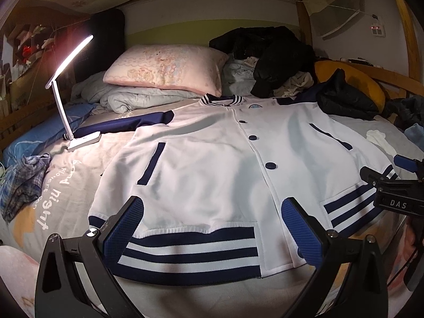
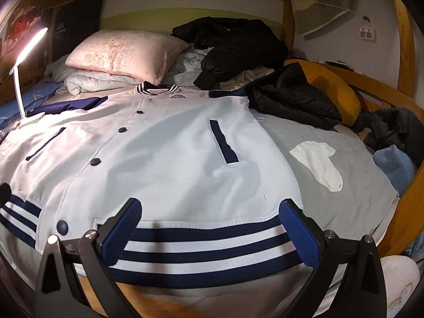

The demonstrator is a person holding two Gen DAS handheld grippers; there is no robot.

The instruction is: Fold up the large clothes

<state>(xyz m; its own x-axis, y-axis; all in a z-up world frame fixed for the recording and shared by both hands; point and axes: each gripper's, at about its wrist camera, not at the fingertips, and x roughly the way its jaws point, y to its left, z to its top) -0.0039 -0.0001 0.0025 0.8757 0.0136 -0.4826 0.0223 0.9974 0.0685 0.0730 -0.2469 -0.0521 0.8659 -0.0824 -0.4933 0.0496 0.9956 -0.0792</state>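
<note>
A white baseball jacket [image 1: 212,159] with navy sleeves, navy buttons and a navy-and-white striped hem lies flat, front up, on the bed; it also shows in the right wrist view [image 2: 164,153]. My left gripper [image 1: 212,228] is open, its blue pads [image 1: 124,230] spread just above the left half of the striped hem. My right gripper [image 2: 212,228] is open above the right half of the hem, and also shows at the right edge of the left wrist view [image 1: 397,182]. Neither holds anything.
A lit white desk lamp [image 1: 69,92] stands on the bed left of the jacket. A pink pillow [image 1: 169,69], bedding and a pile of dark clothes [image 1: 278,53] lie at the head. A white sock [image 2: 318,164] lies right of the jacket. A wooden rail [image 2: 413,206] borders the right side.
</note>
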